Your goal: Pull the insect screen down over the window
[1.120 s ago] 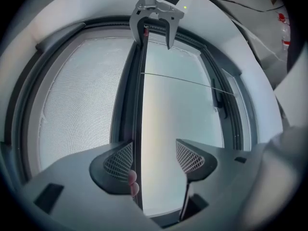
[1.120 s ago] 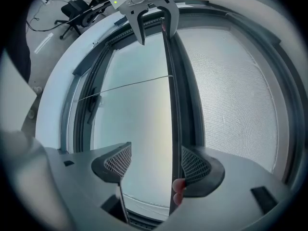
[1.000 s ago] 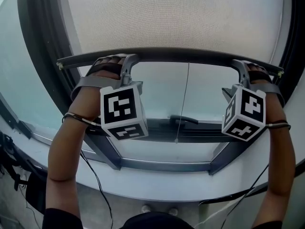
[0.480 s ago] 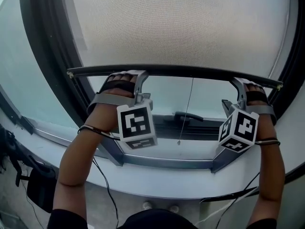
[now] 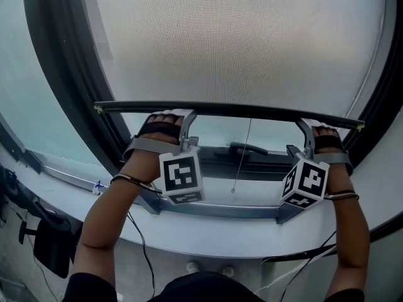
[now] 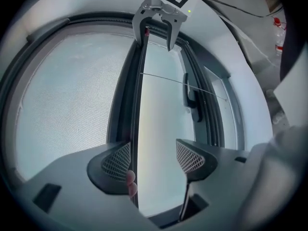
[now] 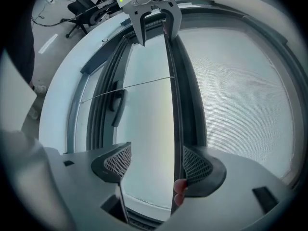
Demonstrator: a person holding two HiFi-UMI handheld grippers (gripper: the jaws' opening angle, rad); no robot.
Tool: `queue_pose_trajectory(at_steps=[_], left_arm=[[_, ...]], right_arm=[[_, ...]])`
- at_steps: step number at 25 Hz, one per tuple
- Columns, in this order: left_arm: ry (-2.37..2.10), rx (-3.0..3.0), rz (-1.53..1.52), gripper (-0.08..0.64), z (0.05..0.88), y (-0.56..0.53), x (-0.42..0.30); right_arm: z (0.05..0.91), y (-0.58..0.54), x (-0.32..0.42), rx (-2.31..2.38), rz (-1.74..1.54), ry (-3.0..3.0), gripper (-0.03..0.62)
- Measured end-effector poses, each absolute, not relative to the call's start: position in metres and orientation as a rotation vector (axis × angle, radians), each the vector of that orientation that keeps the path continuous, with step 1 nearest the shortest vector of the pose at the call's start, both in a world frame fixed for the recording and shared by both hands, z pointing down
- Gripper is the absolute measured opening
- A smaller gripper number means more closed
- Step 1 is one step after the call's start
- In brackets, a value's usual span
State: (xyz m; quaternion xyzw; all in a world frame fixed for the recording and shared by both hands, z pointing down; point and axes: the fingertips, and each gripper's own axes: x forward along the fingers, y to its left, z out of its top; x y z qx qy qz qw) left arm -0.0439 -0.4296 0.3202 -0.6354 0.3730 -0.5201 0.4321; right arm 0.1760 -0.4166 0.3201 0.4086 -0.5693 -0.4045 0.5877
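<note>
So the backdrop is a big window with a thick dark frame (image 5: 69,74) and a pale grey sill (image 5: 220,234) curving along the bottom. The fine grey mesh insect screen (image 5: 233,43) covers most of the glass already. Its slim black bottom bar (image 5: 239,110) sits a bit above the lower frame, with a strip of bare glass under it.

Far left, the left gripper (image 6: 154,158) has its two mesh-patterned jaws spread wide. It's not pinching anything. The bar just runs through the gap right up against its left jaw, and a couple of the person's fingertips (image 6: 130,179) poke out beside that pad. The head view only shows the left hand (image 5: 157,128) hooked up at the bar with the black-and-white marker cube (image 5: 181,176) hanging below.

In the middle, a thin pull cord (image 5: 242,156) dangles from the bar in front of a dark window handle (image 5: 249,148).

Over on the right, the right gripper (image 7: 156,165) is the same deal: jaws wide apart, bar resting along its right jaw, nothing clamped, fingertips (image 7: 180,186) showing next to the pad.

Each gripper view looks down the whole bar to the other gripper at the far end. The right one also catches a black office chair (image 7: 89,6) on the floor, which the head view doesn't clearly show.
</note>
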Motion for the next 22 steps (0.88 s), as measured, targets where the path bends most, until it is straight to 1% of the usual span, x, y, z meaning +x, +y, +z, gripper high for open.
queue_pose_trajectory(at_steps=[7,13,22], left_arm=[[0.913,-1.591,-1.335,0.284,0.346,-0.427,-0.044],[0.862,-1.608,-1.393,0.285,0.39,-0.429,-0.044],[0.87,-1.618,-1.402,0.285,0.396,-0.427,-0.045]], right_arm=[[0.343,-0.416,0.177,0.941,-0.921,-1.342,0.328],[0.386,-0.414,0.176,0.877,-0.872,-1.361,0.328],[0.394,-0.413,0.178,0.872,-0.852,-1.346,0.328]])
